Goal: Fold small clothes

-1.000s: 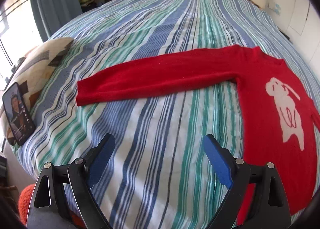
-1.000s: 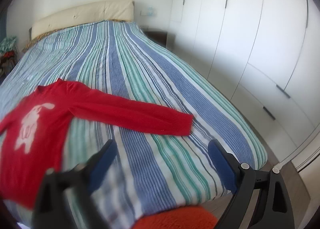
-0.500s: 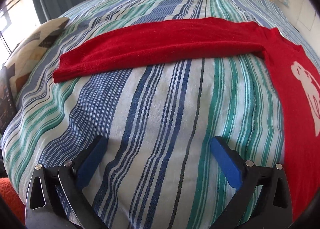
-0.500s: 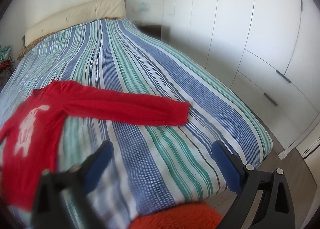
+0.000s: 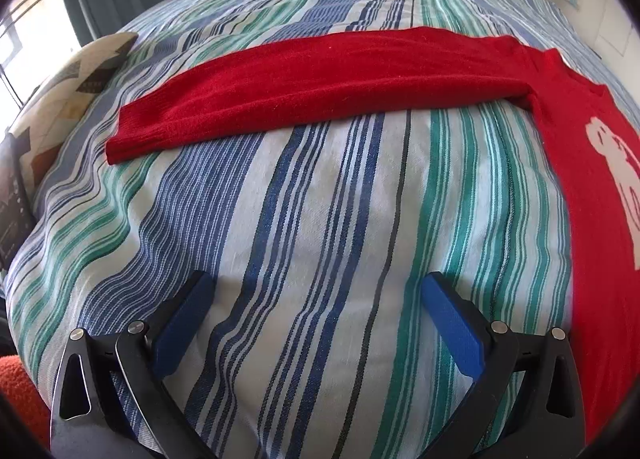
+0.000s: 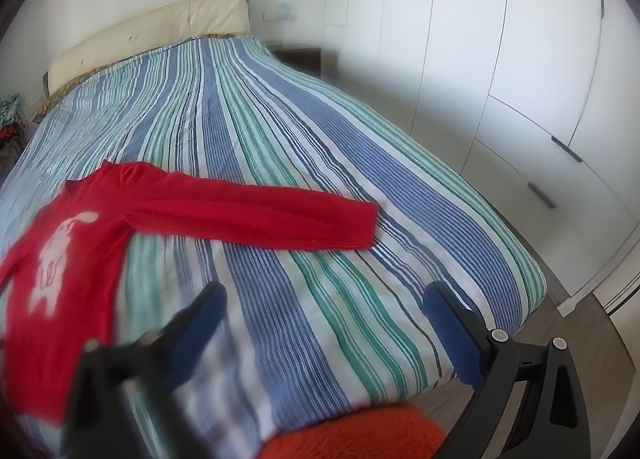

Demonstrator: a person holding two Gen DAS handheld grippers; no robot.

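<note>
Sweater flat on bed (sleeves outspread), both tools agape, empty.

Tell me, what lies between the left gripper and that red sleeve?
Only bare striped bedspread separates the left gripper from the red sweater's sleeve, as the left wrist view shows.

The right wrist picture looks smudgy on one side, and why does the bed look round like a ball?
In the right wrist view, the left finger of the right hand-held gripper and the red sweater near it are smeared, probably by motion; the right finger stays sharp. In the left wrist view everything is crisp, but the fisheye lens bulges the striped bedspread into a dome, with dark corners.
</note>
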